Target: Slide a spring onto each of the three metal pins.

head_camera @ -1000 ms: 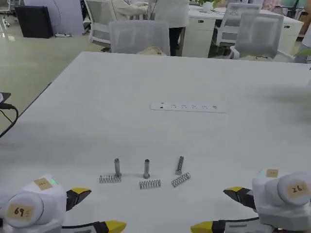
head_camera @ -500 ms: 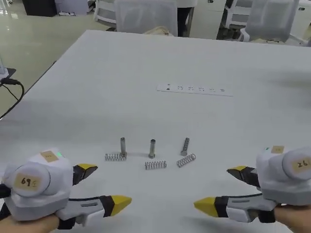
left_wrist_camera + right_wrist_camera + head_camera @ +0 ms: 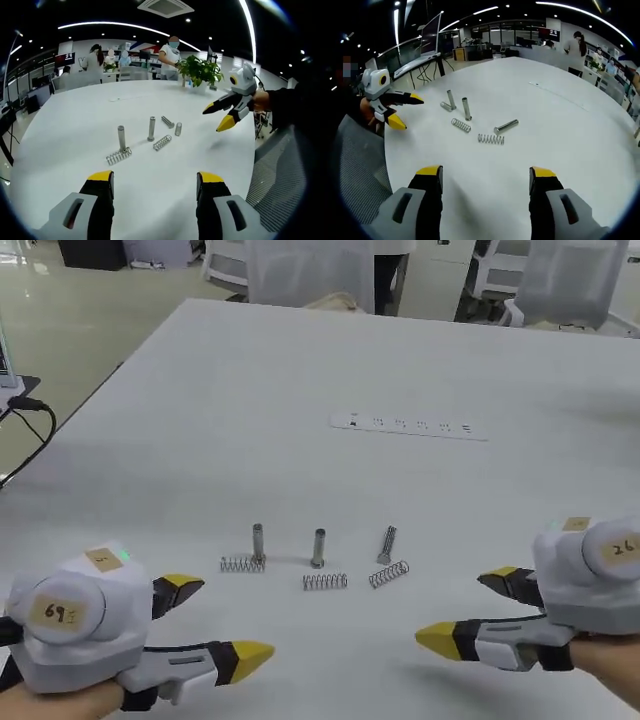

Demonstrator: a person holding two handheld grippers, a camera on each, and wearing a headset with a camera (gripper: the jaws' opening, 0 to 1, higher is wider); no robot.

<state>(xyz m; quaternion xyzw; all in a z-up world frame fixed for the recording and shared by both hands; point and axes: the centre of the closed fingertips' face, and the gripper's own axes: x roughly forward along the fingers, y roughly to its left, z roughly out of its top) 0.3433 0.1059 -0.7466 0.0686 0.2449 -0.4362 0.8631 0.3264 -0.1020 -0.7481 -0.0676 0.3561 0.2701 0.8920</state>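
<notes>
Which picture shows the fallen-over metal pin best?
The right gripper view: the fallen pin is nearest there, seen side-on, lying flat on the table beside a spring. The head view shows it small and foreshortened, so it looks merely tilted. The left gripper view shows it small, beyond the two upright pins.

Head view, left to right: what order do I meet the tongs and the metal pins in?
Left yellow-tipped tongs → leftmost upright silver metal pin → middle upright silver metal pin → toppled silver metal pin → right yellow-tipped tongs.
</notes>
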